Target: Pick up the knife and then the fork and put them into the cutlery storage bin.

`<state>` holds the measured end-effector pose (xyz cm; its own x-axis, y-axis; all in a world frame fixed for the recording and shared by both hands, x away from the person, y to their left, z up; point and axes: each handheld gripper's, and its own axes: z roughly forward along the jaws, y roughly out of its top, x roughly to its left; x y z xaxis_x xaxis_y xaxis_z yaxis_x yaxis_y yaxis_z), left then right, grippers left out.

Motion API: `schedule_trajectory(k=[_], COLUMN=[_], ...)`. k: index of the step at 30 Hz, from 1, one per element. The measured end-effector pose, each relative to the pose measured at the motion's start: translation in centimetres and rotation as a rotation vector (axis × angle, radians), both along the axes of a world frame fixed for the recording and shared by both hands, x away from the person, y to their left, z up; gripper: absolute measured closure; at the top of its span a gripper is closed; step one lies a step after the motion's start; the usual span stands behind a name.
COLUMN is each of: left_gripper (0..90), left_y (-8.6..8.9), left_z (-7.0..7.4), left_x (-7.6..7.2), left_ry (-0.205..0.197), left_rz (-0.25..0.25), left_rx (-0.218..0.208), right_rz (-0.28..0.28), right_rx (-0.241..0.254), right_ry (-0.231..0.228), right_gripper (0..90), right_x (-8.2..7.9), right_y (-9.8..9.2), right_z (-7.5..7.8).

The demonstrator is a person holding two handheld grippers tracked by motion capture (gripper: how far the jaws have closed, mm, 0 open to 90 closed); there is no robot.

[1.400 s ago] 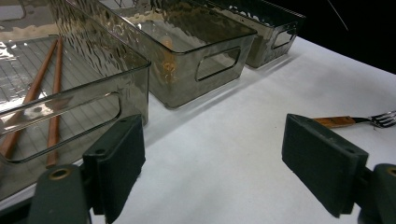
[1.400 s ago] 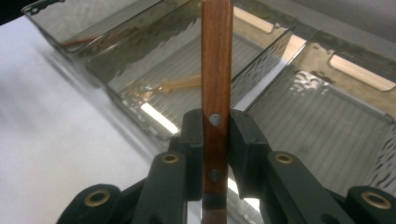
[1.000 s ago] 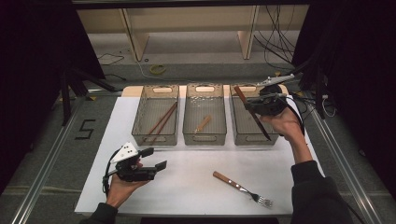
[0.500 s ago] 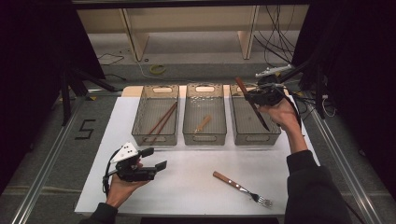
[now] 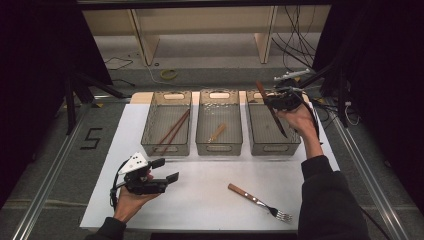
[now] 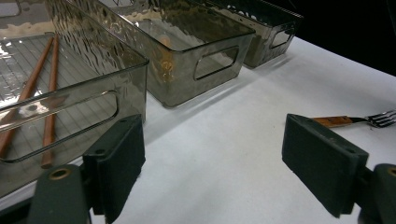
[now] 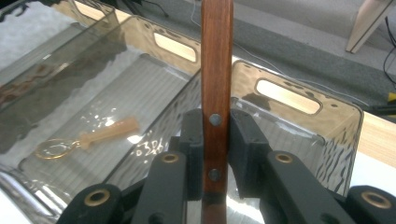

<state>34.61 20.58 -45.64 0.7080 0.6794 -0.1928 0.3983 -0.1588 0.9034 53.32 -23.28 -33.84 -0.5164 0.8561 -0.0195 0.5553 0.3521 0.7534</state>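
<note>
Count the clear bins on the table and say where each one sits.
3, in a row across the white mat's far side: left bin holding chopsticks, middle bin, right bin under the right gripper. None looks hidden.

The high view is lit from above on a narrow area: the white table sheet point(image 5: 210, 200) is bright while both sides fall into near-black. The picture is soft and slightly grainy, with faint shadows under the smoky bins point(image 5: 218, 122). In the left gripper view the light is even and cool; the rippled bin walls point(image 6: 84, 70) throw wavy reflections, and the near jaws are a little soft. In the right gripper view the wooden handle point(image 7: 216, 70) is sharp, glare spots glitter on the bin floor point(image 7: 140, 140), and the far background blurs.
</note>
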Motion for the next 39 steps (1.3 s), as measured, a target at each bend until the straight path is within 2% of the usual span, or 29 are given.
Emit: schedule_trajectory(k=[14,29,39], left_gripper=[20.7,20.7,20.7], left_y=[0.0,0.0,0.0], left_z=[0.0,0.0,0.0], left_x=[0.0,0.0,0.0], left_ry=[-0.001,-0.002,-0.001], left_rz=[-0.001,-0.002,-0.003], left_rx=[-0.001,-0.001,0.001], right_rz=[-0.035,-0.063,-0.072], right_rx=[-0.010,-0.022,-0.067], right_ry=[-0.002,0.023,0.051], right_gripper=[77.0,77.0,76.9], right_x=[0.8,1.0,1.0], right_y=[0.0,-0.6,-0.8], right_z=[-1.4,-3.3,-4.4])
